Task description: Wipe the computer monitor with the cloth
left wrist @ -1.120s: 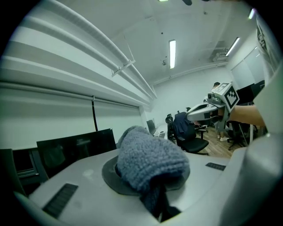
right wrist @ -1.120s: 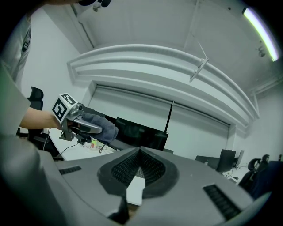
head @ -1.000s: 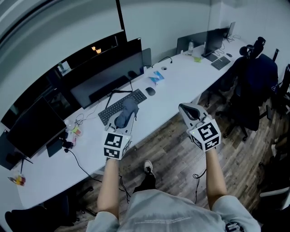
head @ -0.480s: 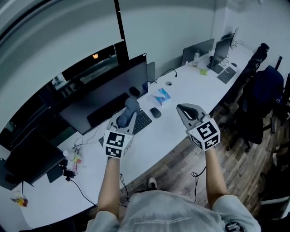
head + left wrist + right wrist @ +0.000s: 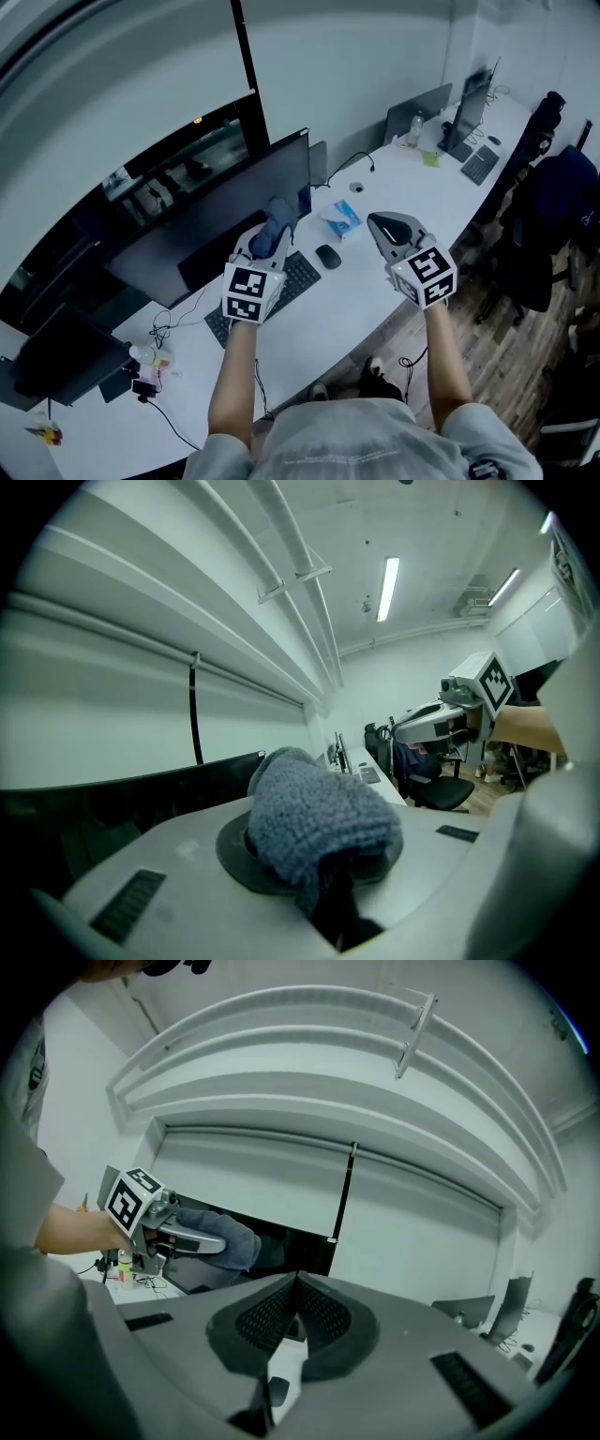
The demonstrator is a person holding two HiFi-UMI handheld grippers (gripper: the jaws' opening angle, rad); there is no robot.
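Observation:
My left gripper point(image 5: 269, 236) is shut on a grey-blue cloth point(image 5: 275, 225), which bulges out between the jaws in the left gripper view point(image 5: 314, 822). It is raised just in front of the lower right part of the big dark monitor point(image 5: 202, 220) on the white desk point(image 5: 375, 281). My right gripper point(image 5: 386, 228) is shut with nothing in it and hovers over the desk right of the keyboard point(image 5: 281, 286). In the right gripper view the left gripper point(image 5: 202, 1239) with the cloth point(image 5: 230, 1241) shows against the dark screen point(image 5: 291, 1246).
A mouse point(image 5: 327, 256) and a blue packet point(image 5: 340, 217) lie on the desk between the grippers. More monitors point(image 5: 66, 352) stand to the left, others point(image 5: 469, 112) at the far end. Office chairs point(image 5: 553, 216) stand at the right. Cables and small items point(image 5: 155, 352) lie at the left.
The view has moved closer to the desk. My left gripper with the cloth has risen from over the keyboard up to the monitor's face. The right gripper has stayed about where it was.

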